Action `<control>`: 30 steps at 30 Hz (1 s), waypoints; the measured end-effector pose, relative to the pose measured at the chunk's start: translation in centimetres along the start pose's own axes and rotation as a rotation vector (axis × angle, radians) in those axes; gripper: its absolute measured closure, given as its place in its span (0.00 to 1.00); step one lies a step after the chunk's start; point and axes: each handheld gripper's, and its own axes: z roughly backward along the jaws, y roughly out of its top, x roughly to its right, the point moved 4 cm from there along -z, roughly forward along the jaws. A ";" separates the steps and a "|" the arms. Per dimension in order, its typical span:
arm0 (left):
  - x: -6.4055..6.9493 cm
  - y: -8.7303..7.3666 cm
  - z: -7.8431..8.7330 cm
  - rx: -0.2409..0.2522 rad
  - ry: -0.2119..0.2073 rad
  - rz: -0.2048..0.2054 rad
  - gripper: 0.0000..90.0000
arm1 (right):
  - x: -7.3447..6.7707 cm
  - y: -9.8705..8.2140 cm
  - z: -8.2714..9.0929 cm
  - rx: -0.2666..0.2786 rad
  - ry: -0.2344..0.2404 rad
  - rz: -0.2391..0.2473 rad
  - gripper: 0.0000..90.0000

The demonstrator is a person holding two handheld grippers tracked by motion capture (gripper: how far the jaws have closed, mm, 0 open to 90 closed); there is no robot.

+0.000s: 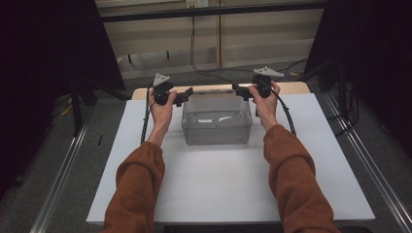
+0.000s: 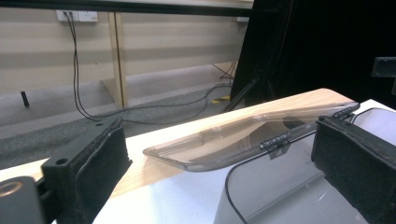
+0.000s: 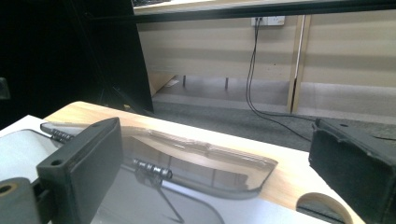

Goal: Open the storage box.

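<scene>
- On the floor, a white table (image 1: 218,184) takes up most of the high view; a strip of bare wood (image 1: 291,88) runs along its far edge
- Toward the far middle of the table stands a clear plastic box (image 1: 217,127); its clear lid (image 2: 233,140) is swung open on black hinges (image 2: 279,138) and tilts back over the wood strip
- Two forearms in rust-brown sleeves (image 1: 138,189) reach in from the near side, one on each side of the box
- At the box's far left corner the left gripper (image 1: 183,97) points right toward the rim; its jaws stand wide apart with nothing between them; the lid lies beyond them
- At the far right corner the right gripper (image 1: 238,90) points left; its jaws are likewise spread wide and hold nothing; whether either touches the box I cannot tell
</scene>
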 end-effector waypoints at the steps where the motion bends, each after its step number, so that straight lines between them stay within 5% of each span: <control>1: 0.1 0.0 0.2 0.004 -0.005 0.002 0.04 | 0.0 0.0 0.3 0.006 -0.004 0.009 0.03; 10: 1.2 -0.1 2.1 0.045 0.018 -0.012 0.04 | -0.1 -0.4 2.3 0.029 -0.010 0.036 0.03; 30: 3.3 -0.7 5.1 0.089 -0.001 -0.068 0.04 | -0.7 -1.3 6.1 0.081 -0.043 0.097 0.00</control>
